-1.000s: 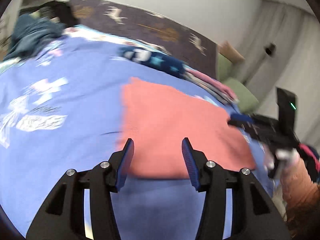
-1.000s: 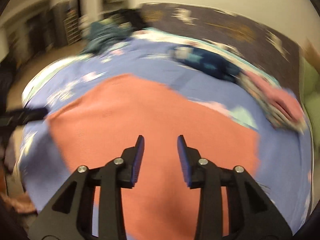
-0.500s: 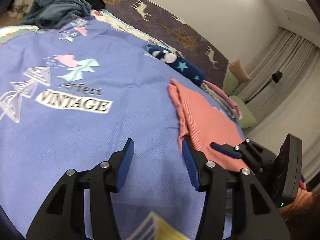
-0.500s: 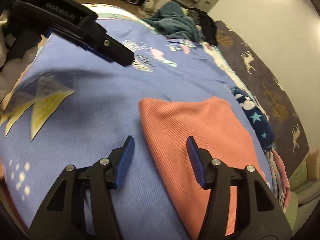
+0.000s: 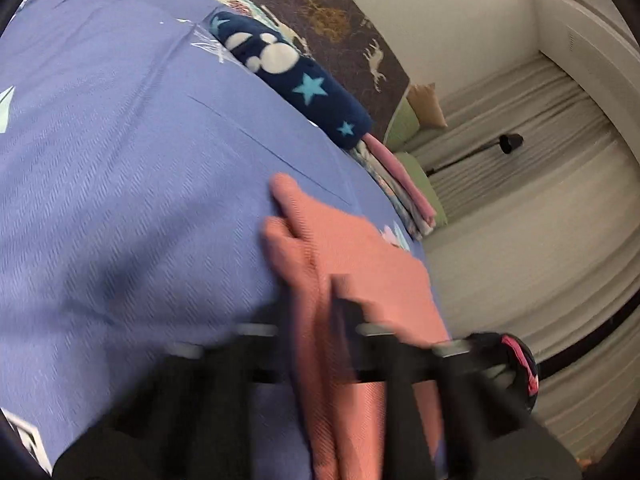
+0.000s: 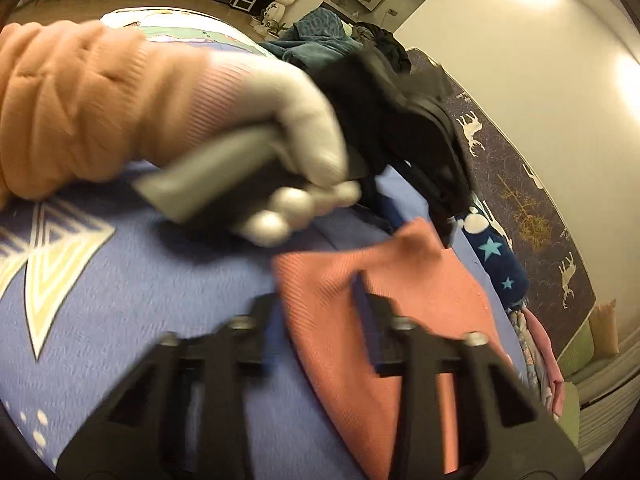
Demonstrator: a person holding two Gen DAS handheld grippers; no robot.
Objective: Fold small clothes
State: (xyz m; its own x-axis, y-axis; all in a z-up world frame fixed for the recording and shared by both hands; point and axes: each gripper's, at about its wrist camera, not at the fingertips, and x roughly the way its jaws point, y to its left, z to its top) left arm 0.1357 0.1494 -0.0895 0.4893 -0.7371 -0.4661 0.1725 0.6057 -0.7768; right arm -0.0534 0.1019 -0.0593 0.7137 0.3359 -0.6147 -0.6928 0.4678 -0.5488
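Observation:
A salmon-pink cloth [image 5: 360, 264] [image 6: 420, 292] lies on the blue printed bedspread [image 5: 120, 200] [image 6: 140, 280]. In the blurred left wrist view my left gripper [image 5: 314, 300] is closing, with the cloth's edge bunched up between its fingers. The right wrist view shows that gripper [image 6: 448, 232] pinching the cloth's far corner, held by a white-gloved hand [image 6: 296, 120] in an orange sleeve [image 6: 72, 100]. My right gripper [image 6: 320, 304] is closing on the near corner, and a fold of cloth rises between its fingers.
A navy garment with stars [image 5: 300, 76] [image 6: 496, 260] and a stack of folded clothes [image 5: 404, 192] [image 6: 540, 352] lie along the bed's far edge. A dark deer-patterned panel [image 5: 340, 20] runs behind them. A heap of dark clothes [image 6: 320, 40] sits at the bed's far end.
Both grippers stood open over the bed half a second ago; now each has closed on a corner of the pink cloth. The left gripper has swung across to the cloth.

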